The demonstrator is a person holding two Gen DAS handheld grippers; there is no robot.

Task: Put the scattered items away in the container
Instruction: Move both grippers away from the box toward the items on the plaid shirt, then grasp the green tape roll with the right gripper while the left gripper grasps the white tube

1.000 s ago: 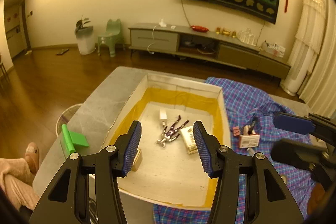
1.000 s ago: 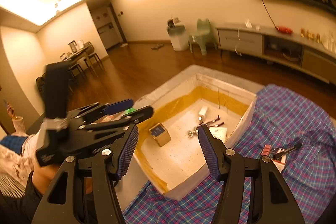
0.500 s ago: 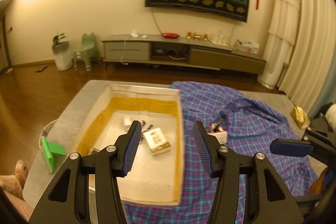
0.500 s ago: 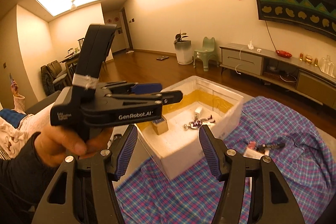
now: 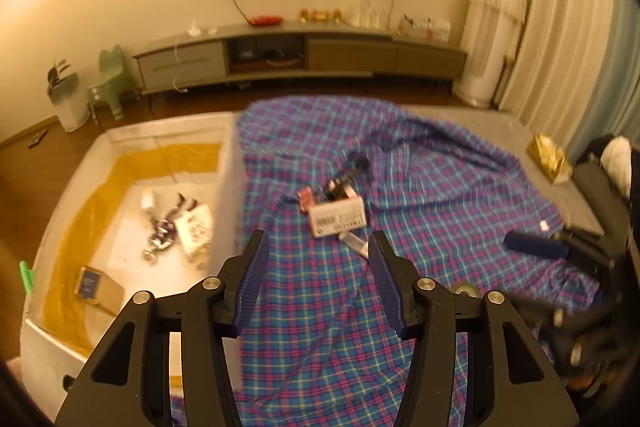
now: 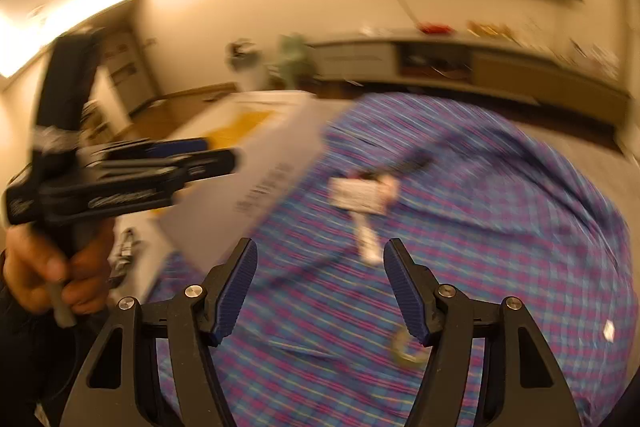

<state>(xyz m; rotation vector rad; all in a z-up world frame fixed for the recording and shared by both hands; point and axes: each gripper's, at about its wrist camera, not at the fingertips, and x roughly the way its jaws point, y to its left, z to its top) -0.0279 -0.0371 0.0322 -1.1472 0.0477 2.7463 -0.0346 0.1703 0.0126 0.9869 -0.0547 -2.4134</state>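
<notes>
Right wrist view: right gripper (image 6: 320,285), jaws widening and empty, aims at the white box (image 6: 358,195) on the plaid cloth (image 6: 500,227) at twelve o'clock; left gripper (image 5: 315,277) gapes empty; loose cloth could snag, container (image 5: 60,211) at ten o'clock.

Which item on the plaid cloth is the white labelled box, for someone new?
Start at the blue plaid cloth right of the white container. A small cluster lies near its middle. The white labelled box is the flat rectangular piece with dark print, larger than the pink bit and clear tube beside it.
</notes>
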